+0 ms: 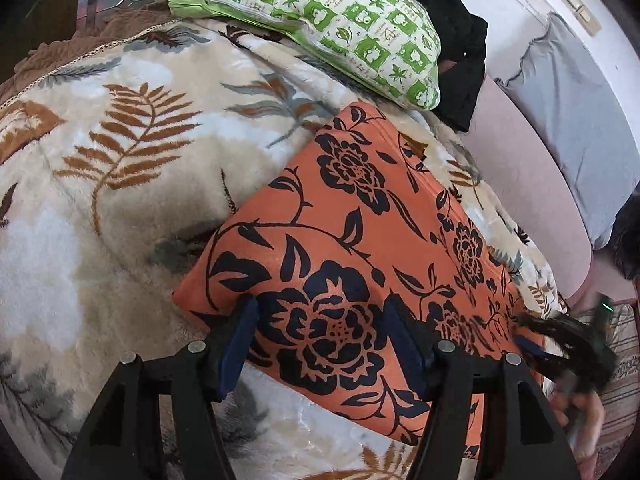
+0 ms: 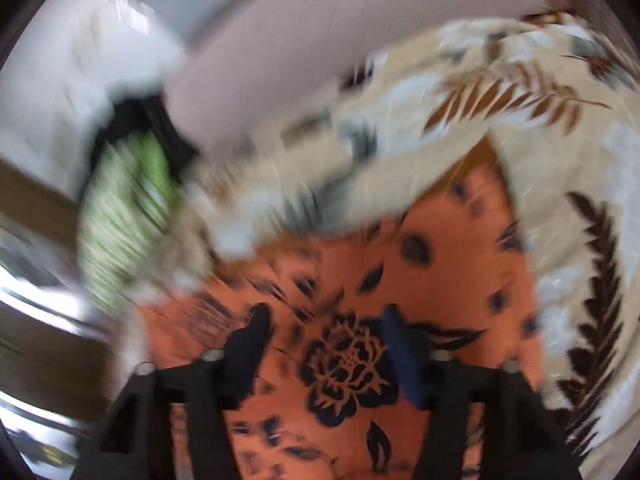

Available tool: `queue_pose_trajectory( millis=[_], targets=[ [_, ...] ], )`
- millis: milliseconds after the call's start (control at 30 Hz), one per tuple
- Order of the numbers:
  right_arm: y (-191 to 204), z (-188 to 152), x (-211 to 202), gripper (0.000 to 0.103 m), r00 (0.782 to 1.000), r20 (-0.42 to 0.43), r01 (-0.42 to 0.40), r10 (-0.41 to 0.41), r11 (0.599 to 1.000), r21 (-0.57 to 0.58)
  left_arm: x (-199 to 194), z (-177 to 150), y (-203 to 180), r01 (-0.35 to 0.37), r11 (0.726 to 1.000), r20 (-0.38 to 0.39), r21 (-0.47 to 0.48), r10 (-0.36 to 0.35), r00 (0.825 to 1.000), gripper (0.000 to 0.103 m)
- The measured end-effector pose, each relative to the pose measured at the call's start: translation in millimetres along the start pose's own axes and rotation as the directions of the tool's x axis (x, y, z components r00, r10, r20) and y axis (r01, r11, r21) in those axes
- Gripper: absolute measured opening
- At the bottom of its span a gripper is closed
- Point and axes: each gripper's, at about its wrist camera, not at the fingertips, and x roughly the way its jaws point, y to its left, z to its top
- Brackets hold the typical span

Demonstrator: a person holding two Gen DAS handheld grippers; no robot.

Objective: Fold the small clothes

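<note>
Left wrist view: your left claw (image 1: 320, 344) stands wide and empty over the near edge of the orange floral cloth (image 1: 360, 216), which lies folded flat on the leaf-print blanket (image 1: 100, 152) (a green pillow (image 1: 320, 20) sits well beyond). Closing here may bunch the top layer and spoil the fold.

Right wrist view: blurred. Your right claw (image 2: 324, 344) is parted, nothing between its jaws, cloth directly beneath; the soft blanket could snag.

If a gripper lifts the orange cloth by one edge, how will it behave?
The orange cloth lies flat and thin on the blanket, so it will probably droop, not stay stiff. It looks light for its size. The plush blanket may grip it, so a push would likely wrinkle it rather than slide it.
</note>
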Motion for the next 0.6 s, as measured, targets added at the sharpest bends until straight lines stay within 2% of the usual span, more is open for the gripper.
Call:
queue_pose_trajectory(
  millis=[67, 100, 133, 167, 200, 267, 367, 400, 467, 500, 567, 600],
  targets=[
    [7.6, -0.6, 31.7, 0.052, 0.994, -0.052, 0.099, -0.098, 0.995, 0.002, 0.8, 1.5, 1.7, 0.011, 1.0, -0.016, 0.004, -0.011, 1.0, 0.066],
    [20.8, 2.0, 33.9, 0.052, 0.988, -0.003, 0.155, -0.155, 0.988, -0.026, 0.5, 3.5, 3.6, 0.023, 1.0, -0.02, -0.003, -0.023, 1.0, 0.066],
    [44.4, 4.2, 33.1, 0.052, 0.985, 0.044, 0.169, -0.166, 0.981, -0.094, -1.5, 3.8, 5.3, 0.032, 0.999, -0.023, -0.011, -0.033, 0.999, 0.066],
    [60.4, 2.9, 33.3, 0.052, 0.99, 0.06, 0.137, -0.13, 0.981, -0.136, -4.3, 5.3, 7.8, 0.047, 0.999, -0.024, -0.024, -0.047, 0.999, 0.066],
    [82.9, -1.6, 34.1, 0.052, 0.996, 0.068, 0.072, -0.06, 0.979, -0.189, -8.4, 8.0, 10.9, 0.06, 0.998, -0.019, -0.037, -0.061, 0.998, 0.066],
    [131.3, -20.1, 46.8, 0.052, 0.999, 0.032, -0.018, 0.029, 0.954, -0.299, -16.2, 12.7, 14.7, 0.06, 0.997, 0.003, -0.042, -0.06, 0.998, 0.066],
    [183.7, -51.9, 81.2, 0.052, 0.994, -0.077, -0.098, 0.072, 0.905, -0.413, -24.7, 20.8, 21.7, -0.012, 1.0, 0.048, -0.024, 0.014, 0.999, 0.066],
    [199.1, -60.9, 94.1, 0.052, 0.991, -0.106, -0.125, 0.087, 0.892, -0.434, -21.4, 22.7, 24.6, -0.039, 0.999, 0.034, -0.018, 0.039, 0.999, 0.066],
    [222.0, -71.4, 122.4, 0.052, 0.989, -0.132, -0.125, 0.072, 0.886, -0.446, -10.0, 23.1, 29.1, -0.053, 0.999, -0.026, -0.011, 0.053, 0.998, 0.066],
    [229.0, -73.1, 138.5, 0.053, 0.99, -0.132, -0.096, 0.041, 0.89, -0.446, -3.0, 22.3, 31.7, -0.063, 0.998, -0.056, -0.009, 0.062, 0.996, 0.066],
    [240.4, -68.4, 155.2, 0.057, 0.998, -0.064, -0.03, 0.001, 0.889, -0.458, 5.8, 21.4, 33.9, -0.08, 0.997, -0.092, 0.001, 0.08, 0.993, 0.066],
    [243.1, -63.9, 157.4, 0.062, 0.999, -0.031, -0.023, 0.01, 0.889, -0.458, 7.9, 21.5, 34.5, -0.074, 0.997, -0.105, -0.003, 0.074, 0.992, 0.066]
  ],
)
